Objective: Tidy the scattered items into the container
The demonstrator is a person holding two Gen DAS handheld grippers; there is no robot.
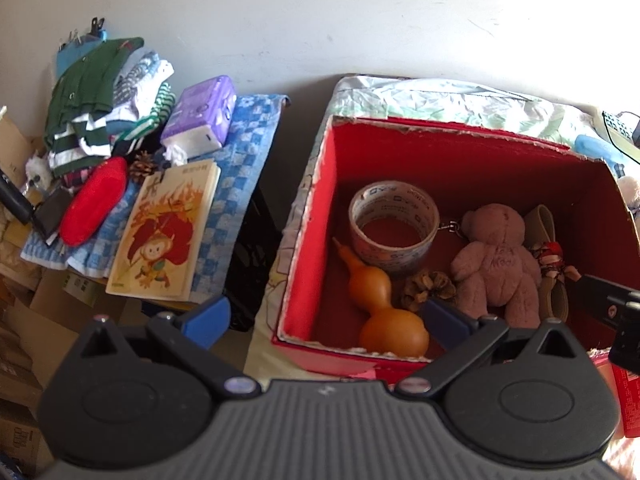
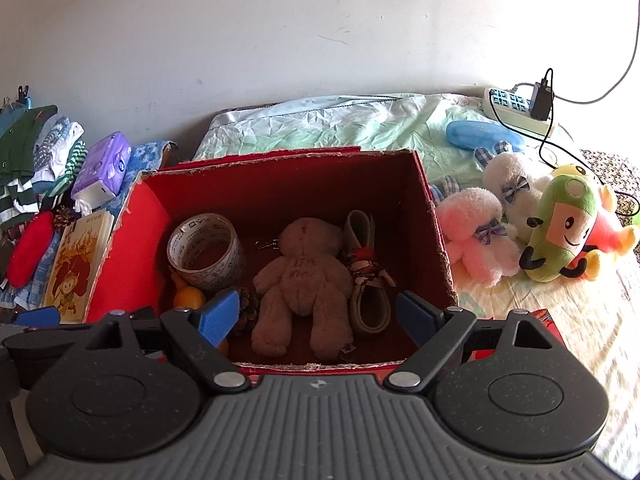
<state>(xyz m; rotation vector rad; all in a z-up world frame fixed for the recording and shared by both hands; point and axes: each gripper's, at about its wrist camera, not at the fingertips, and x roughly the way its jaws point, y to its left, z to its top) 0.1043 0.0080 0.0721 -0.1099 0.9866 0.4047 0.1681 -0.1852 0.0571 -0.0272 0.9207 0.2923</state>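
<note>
Landmark: the red box (image 2: 434, 240) stands open on the bed (image 2: 560, 320); you find every place below relative to it.
Right tool (image 2: 320, 316): you hold it over the near edge of the box, its jaws spread fully wide, with nothing gripped between them.
Left tool (image 1: 324, 318): you hold it at the near left corner of the box, its jaws also wide apart and empty.
Inside the box: the tape roll (image 2: 206, 254) is at the back left, the orange gourd (image 1: 382, 308) lies in front of it, a pine cone (image 1: 428, 286) is beside the gourd, the brown teddy bear (image 2: 304, 276) lies face down in the middle, and a strap (image 2: 368, 280) is to its right.
Outside, right of the box: the pink plush toy (image 2: 476, 232), the white plush toy (image 2: 516, 184) and the green plush toy (image 2: 560, 224) lie together on the bed.
Outside, left of the box: the book (image 1: 168, 236), the red case (image 1: 94, 202), the tissue pack (image 1: 202, 114) and folded clothes (image 1: 84, 92) lie on a blue checked cloth (image 1: 248, 140).
</note>
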